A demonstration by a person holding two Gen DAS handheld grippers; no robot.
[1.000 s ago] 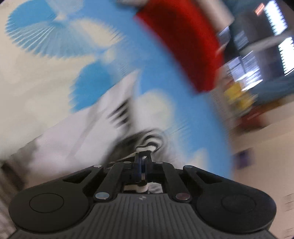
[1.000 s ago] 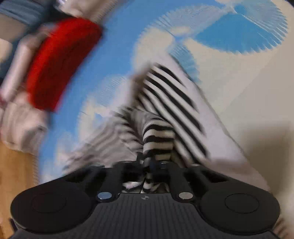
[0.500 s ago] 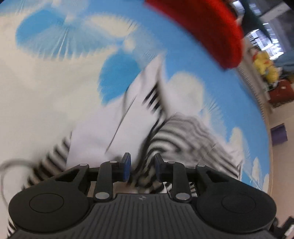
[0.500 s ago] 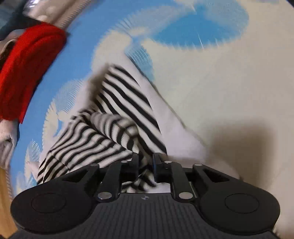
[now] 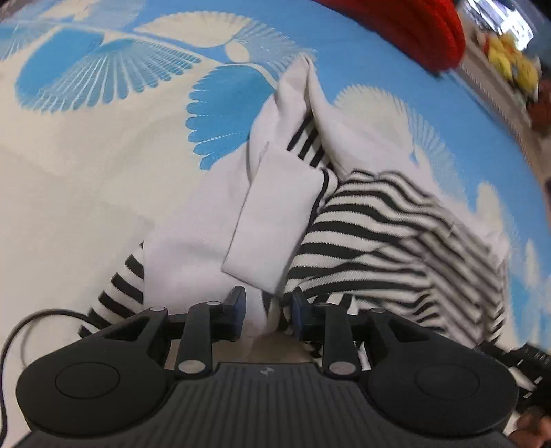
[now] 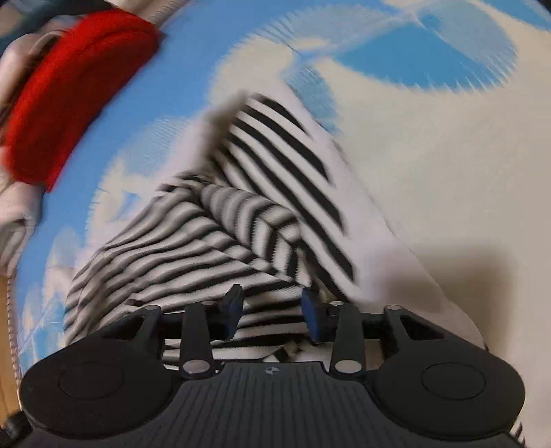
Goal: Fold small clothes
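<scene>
Garment: striped garment (image 5: 378,234) lies just ahead of both tongs.
Left gripper (image 5: 268,312): spread, was pinching cloth.
Right gripper (image 6: 272,312): jaws opening (blurry, prob. nothing pinched).

A blue-and-cream fan-patterned bedspread (image 5: 103,144) fills the view, wooden floor (image 6: 5,310) beside it.

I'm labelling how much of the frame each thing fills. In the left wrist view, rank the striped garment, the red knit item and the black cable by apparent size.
1. Striped garment, largest by far.
2. Red knit item, partly cut off by the frame.
3. Black cable, thinnest.
</scene>
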